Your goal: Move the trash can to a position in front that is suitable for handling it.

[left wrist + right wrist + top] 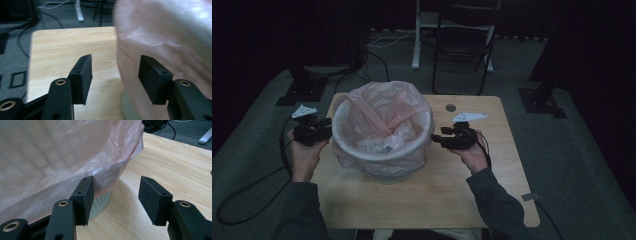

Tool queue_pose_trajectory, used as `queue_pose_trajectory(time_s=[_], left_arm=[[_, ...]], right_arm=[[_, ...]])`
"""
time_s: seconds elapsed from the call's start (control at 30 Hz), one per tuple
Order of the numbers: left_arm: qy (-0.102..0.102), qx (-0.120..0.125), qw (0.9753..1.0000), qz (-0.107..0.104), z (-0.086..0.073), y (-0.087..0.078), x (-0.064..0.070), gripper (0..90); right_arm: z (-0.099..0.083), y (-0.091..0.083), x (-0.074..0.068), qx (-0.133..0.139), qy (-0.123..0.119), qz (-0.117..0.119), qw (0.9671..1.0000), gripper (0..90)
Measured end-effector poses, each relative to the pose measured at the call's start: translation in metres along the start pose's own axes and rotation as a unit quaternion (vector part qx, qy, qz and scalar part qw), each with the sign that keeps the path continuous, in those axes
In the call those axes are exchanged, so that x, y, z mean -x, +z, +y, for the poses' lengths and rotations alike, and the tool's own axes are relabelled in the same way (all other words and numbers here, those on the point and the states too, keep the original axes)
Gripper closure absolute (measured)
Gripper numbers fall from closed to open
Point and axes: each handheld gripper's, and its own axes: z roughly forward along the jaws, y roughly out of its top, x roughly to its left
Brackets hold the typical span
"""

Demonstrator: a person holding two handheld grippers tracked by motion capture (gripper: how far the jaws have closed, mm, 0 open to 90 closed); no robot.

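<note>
Bin [384, 167] with pink liner [382, 107], frame centre, on desk [422, 200]; left gripper [324, 131] and right gripper [435, 138] flanking, fingers apart

dim room, grey carpet [562, 150], black folding chair [462, 42], dark curtains.

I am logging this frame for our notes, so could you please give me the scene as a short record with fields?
surface: light wooden table
main object: white mesh waste basket lined with a translucent pink plastic bag, its loose edge draped over the rim
inside bag: crumpled clear plastic
left gripper: open, at the basket's left side
right gripper: open, at the basket's right side
contact: neither jaw pair closed on the bag
</note>
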Motion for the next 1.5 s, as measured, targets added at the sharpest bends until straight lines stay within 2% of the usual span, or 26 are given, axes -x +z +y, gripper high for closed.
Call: queue_pose_trajectory(time_s=[0.23, 0.27, 0.3, 0.47, 0.5, 0.6, 0.73, 0.77, 0.8, 0.87, 0.9, 1.03, 1.07, 1.1, 1.13, 1.17, 1.2, 1.23, 1.27, 1.3, 1.4, 1.5], left_arm=[[0.033, -0.016, 0.9988, -0.031, 0.001, 0.002, 0.008, 50.7], [0.033, -0.016, 0.9988, -0.031, 0.001, 0.002, 0.008, 51.0], [0.049, -0.021, 0.9978, -0.038, 0.001, 0.002, 0.013, 53.4], [0.06, -0.024, 0.9967, -0.049, 0.002, 0.0, 0.016, 55.9], [0.069, -0.029, 0.9953, -0.062, 0.002, -0.001, 0.016, 57.1], [0.077, -0.032, 0.9929, -0.085, 0.001, -0.006, 0.014, 57.5], [0.089, -0.038, 0.9892, -0.11, -0.002, -0.012, 0.013, 58.3], [0.089, -0.038, 0.9892, -0.11, -0.002, -0.012, 0.013, 58.5], [0.093, -0.04, 0.9874, -0.122, -0.004, -0.014, 0.012, 59.0], [0.095, -0.041, 0.9865, -0.127, -0.004, -0.015, 0.012, 59.4], [0.102, -0.045, 0.9838, -0.141, -0.006, -0.017, 0.011, 60.2], [0.113, -0.053, 0.9768, -0.174, -0.008, -0.021, 0.012, 61.7], [0.113, -0.053, 0.9768, -0.174, -0.008, -0.021, 0.012, 62.0], [0.119, -0.058, 0.9715, -0.197, -0.01, -0.023, 0.012, 62.2], [0.119, -0.058, 0.9715, -0.197, -0.01, -0.023, 0.012, 62.2], [0.124, -0.062, 0.968, -0.21, -0.011, -0.024, 0.012, 62.2], [0.13, -0.07, 0.9623, -0.228, -0.011, -0.026, 0.013, 62.1], [0.133, -0.073, 0.9604, -0.234, -0.012, -0.026, 0.013, 62.0], [0.133, -0.073, 0.9604, -0.234, -0.012, -0.026, 0.013, 61.4], [0.134, -0.075, 0.9584, -0.241, -0.012, -0.026, 0.014, 60.8], [0.133, -0.074, 0.9568, -0.247, -0.013, -0.025, 0.012, 58.9], [0.128, -0.073, 0.9611, -0.233, -0.012, -0.025, 0.01, 52.0]], right_arm=[[0.008, 0.006, -0.009, -0.006, -0.025, 0.011, 0.9996, 45.5], [0.008, 0.006, -0.009, -0.006, -0.025, 0.011, 0.9996, 45.5], [0.008, 0.007, -0.011, -0.01, -0.035, 0.012, 0.9993, 48.0], [0.007, 0.005, -0.01, -0.014, -0.039, 0.019, 0.9989, 50.9], [0.005, 0.004, -0.01, -0.02, -0.053, 0.023, 0.9982, 51.3], [0.005, 0.001, -0.013, -0.025, -0.059, 0.025, 0.9976, 52.5], [0.003, -0.002, -0.014, -0.031, -0.065, 0.035, 0.9968, 53.8], [0.003, -0.003, -0.015, -0.032, -0.066, 0.038, 0.9966, 54.2], [0.003, -0.004, -0.016, -0.034, -0.068, 0.04, 0.9963, 54.4], [0.002, -0.006, -0.018, -0.036, -0.075, 0.045, 0.9955, 54.6], [0.001, -0.008, -0.019, -0.038, -0.078, 0.048, 0.9951, 54.8], [-0.004, -0.015, -0.024, -0.041, -0.088, 0.052, 0.9939, 54.7], [-0.004, -0.015, -0.024, -0.041, -0.088, 0.052, 0.9939, 54.7], [-0.007, -0.02, -0.025, -0.043, -0.092, 0.056, 0.9933, 54.7], [-0.008, -0.021, -0.025, -0.044, -0.092, 0.058, 0.9931, 54.6], [-0.008, -0.021, -0.025, -0.044, -0.092, 0.058, 0.9931, 54.6], [-0.011, -0.026, -0.025, -0.046, -0.094, 0.061, 0.9926, 53.7], [-0.012, -0.027, -0.025, -0.047, -0.094, 0.062, 0.9925, 53.3], [-0.012, -0.027, -0.025, -0.047, -0.094, 0.062, 0.9925, 53.3], [-0.013, -0.029, -0.024, -0.048, -0.094, 0.062, 0.9925, 52.2], [-0.014, -0.031, -0.023, -0.048, -0.09, 0.064, 0.9927, 50.7], [-0.015, -0.033, -0.021, -0.041, -0.087, 0.058, 0.9936, 46.3]])
